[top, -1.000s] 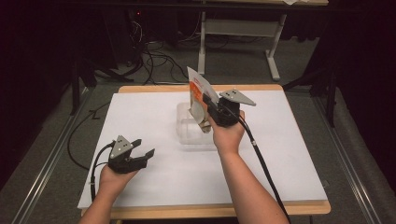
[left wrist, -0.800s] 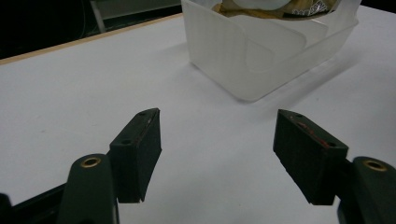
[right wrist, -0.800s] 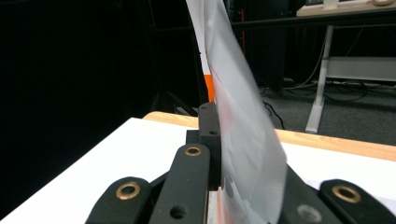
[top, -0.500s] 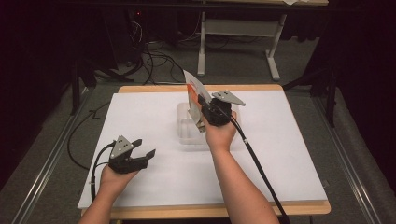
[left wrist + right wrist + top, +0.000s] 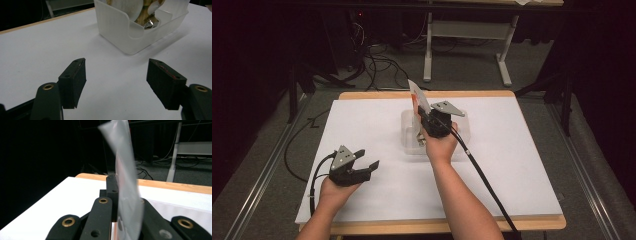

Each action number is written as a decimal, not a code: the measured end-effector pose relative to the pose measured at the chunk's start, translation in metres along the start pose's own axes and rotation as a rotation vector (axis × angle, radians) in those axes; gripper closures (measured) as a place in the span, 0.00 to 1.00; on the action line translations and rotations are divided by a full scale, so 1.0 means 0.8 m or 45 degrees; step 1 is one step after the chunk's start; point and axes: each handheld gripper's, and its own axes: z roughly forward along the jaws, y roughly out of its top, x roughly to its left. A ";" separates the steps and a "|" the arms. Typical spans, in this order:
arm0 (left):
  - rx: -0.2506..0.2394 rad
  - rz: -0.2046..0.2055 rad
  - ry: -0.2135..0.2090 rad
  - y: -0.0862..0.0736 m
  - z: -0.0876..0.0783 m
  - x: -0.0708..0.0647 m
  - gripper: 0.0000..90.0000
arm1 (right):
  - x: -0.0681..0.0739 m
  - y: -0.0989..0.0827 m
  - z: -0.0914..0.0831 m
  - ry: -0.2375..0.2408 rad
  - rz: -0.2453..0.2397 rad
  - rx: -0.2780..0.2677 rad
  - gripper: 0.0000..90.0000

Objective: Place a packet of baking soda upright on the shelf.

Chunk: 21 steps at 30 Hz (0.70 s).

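while left gripper (image 5: pixel 364 162) gapes, right gripper (image 5: pixel 421 112) pinches packet (image 5: pixel 127 192).

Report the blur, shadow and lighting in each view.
High view: the white table is brightly lit and the room behind is dark. Left gripper view: the jaws are sharp, and the clear bin casts a soft shadow. Right gripper view: the packet held in the right gripper is smeared with blur, and the left background is black.

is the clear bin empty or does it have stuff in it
Not empty. The left gripper view shows the translucent plastic bin holding several items behind its cut-out front wall, pale and shiny; what they are cannot be told.
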 end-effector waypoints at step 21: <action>0.005 0.002 -0.005 0.000 0.003 -0.001 0.36 | 0.003 -0.029 0.005 0.036 0.002 0.003 1.00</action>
